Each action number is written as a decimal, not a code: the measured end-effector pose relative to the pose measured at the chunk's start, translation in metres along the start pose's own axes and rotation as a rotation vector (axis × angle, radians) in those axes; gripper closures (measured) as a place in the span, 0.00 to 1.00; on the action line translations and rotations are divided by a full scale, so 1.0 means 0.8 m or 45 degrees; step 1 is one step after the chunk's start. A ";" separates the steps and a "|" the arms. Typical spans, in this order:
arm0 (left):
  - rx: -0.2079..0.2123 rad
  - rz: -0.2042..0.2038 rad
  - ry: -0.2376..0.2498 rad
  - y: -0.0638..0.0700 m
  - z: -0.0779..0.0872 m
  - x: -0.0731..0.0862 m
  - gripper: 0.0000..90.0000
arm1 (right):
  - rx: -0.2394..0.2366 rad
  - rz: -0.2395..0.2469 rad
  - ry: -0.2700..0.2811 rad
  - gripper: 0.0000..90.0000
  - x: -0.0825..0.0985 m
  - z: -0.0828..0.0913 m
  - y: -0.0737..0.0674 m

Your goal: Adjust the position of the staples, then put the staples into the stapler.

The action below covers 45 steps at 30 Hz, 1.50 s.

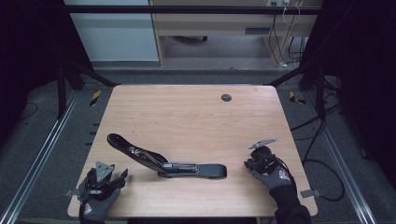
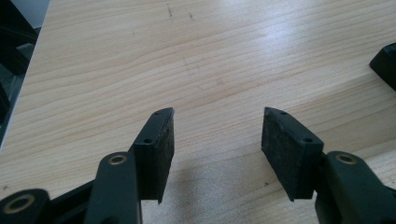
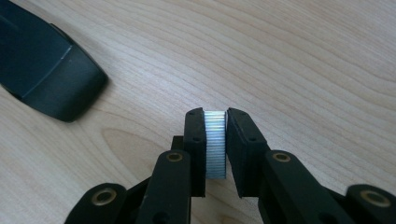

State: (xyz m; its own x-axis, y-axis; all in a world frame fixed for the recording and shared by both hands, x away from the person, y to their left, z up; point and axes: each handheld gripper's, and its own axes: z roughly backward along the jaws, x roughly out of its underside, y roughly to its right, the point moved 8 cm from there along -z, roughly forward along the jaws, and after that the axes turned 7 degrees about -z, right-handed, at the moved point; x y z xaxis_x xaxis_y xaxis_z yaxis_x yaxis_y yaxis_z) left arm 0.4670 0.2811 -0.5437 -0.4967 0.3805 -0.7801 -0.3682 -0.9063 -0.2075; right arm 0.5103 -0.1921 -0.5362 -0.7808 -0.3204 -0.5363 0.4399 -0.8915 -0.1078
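On the table (image 1: 187, 112) lies 1 open stapler (image 1: 163, 161); right jaws pinch 1 staple strip (image 3: 215, 142), left jaws gape empty.

You find no text, label, brand, number or sign that can be read anywhere here. The glove on your right hand (image 1: 279, 176) carries a small pale patch with a spot of red on its back, but it is too small and blurred to make out. The glove on your left hand (image 1: 96, 204) shows a similar small mark near the cuff, equally unreadable.
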 end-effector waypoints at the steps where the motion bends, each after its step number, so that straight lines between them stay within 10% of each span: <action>1: 0.000 0.002 0.003 0.000 0.000 0.000 0.48 | -0.010 0.022 0.003 0.87 0.000 0.001 -0.001; 45: 0.008 -0.004 -0.009 0.003 -0.003 0.000 0.48 | -0.221 0.314 0.194 0.87 -0.070 0.059 -0.072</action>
State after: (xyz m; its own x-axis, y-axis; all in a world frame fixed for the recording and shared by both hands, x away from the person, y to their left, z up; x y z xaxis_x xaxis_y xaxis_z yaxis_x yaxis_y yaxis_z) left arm 0.4680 0.2785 -0.5455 -0.5009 0.3843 -0.7755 -0.3746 -0.9040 -0.2060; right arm 0.5078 -0.1381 -0.4607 -0.5716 -0.4564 -0.6818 0.6866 -0.7211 -0.0929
